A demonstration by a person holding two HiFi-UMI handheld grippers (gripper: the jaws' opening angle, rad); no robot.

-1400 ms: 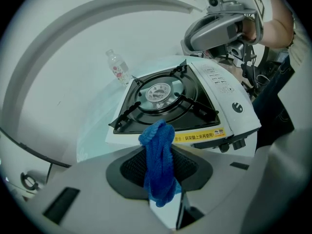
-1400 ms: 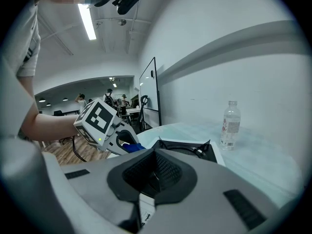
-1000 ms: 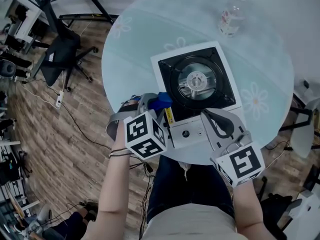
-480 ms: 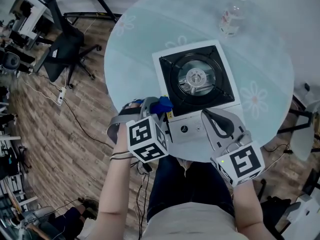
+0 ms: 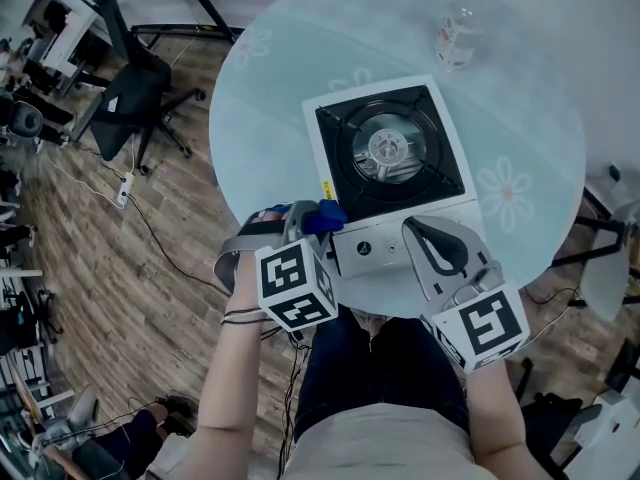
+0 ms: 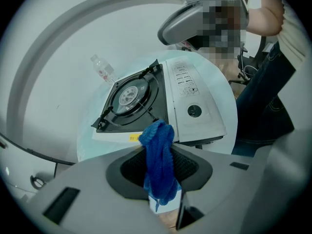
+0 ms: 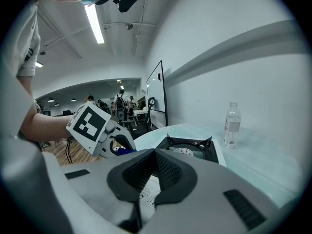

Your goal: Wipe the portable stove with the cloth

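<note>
The portable stove (image 5: pixel 441 197), white with a black burner well, lies on the round glass table (image 5: pixel 270 98). My left gripper (image 5: pixel 308 220) hovers at the stove's near left corner, shut on a blue cloth (image 5: pixel 324 214). In the left gripper view the cloth (image 6: pixel 158 165) hangs bunched between the jaws, with the stove (image 6: pixel 195 106) beyond it. My right gripper (image 5: pixel 437 245) is shut and holds nothing, just off the stove's near right edge over its control panel. The right gripper view shows the closed jaws, the stove (image 7: pixel 187 147) and my left gripper (image 7: pixel 113 141).
A clear plastic bottle (image 5: pixel 458 38) stands at the table's far side, past the stove. A black office chair (image 5: pixel 125 98) stands on the wood floor to the left. My legs are against the table's near edge. Cables lie on the floor at the left.
My left gripper with the cloth has drawn back a little from the stove's left side to its near left corner. The right gripper has stayed put.
</note>
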